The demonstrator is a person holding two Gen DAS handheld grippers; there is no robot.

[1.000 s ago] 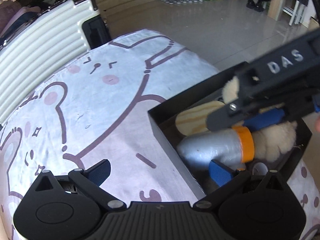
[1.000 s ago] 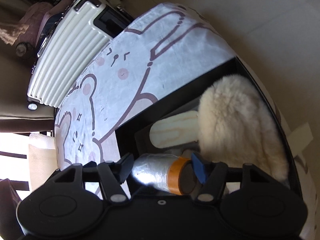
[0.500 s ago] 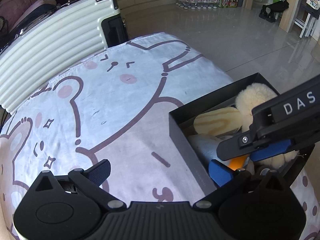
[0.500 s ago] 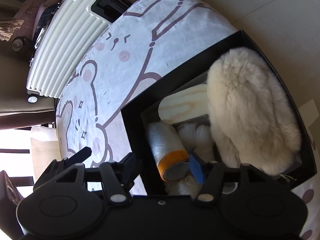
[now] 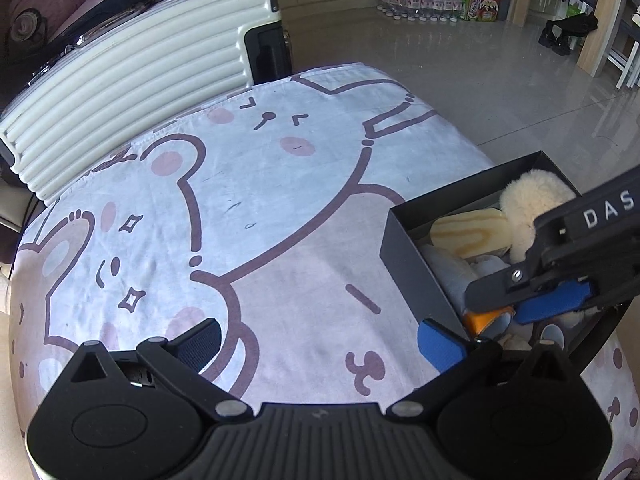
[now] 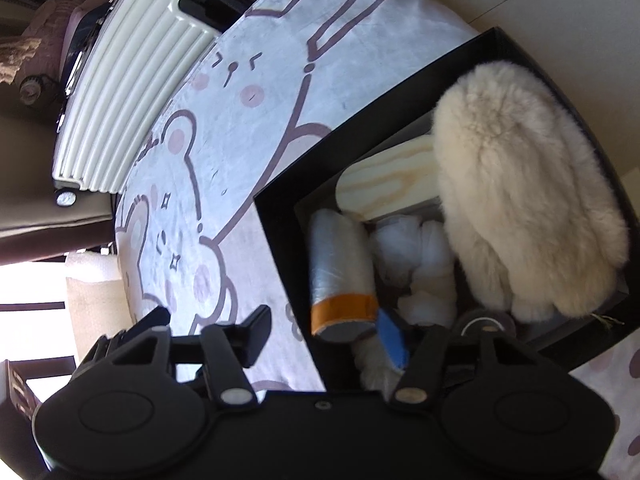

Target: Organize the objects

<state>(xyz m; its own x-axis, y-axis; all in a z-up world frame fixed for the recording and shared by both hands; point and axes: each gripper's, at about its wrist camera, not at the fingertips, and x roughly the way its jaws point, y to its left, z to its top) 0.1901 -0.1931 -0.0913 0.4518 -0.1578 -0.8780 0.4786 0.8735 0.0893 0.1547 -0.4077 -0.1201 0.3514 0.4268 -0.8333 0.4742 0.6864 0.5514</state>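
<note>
Roll (image 6: pixel 340 272) between closing right claw (image 6: pixel 324 336).

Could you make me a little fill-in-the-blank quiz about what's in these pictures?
1. The silver roll with the ___ band lies inside the black box.
2. The box sits on a sheet printed with cartoon ___.
3. Beside the roll in the box lies a fluffy ___ fur piece.
4. Behind the sheet stands a ribbed white ___.

Missing: orange; bears; cream; suitcase

A matt black box (image 6: pixel 280 216) is seen on printed cloth (image 5: pixel 280 208); inside, pale grained wood (image 6: pixel 388 184), fluffy cream fur (image 6: pixel 520 200) and a crinkled plastic-wrapped roll (image 6: pixel 338 256). A glossy ribbed suitcase (image 5: pixel 132 92) is seen behind.
</note>
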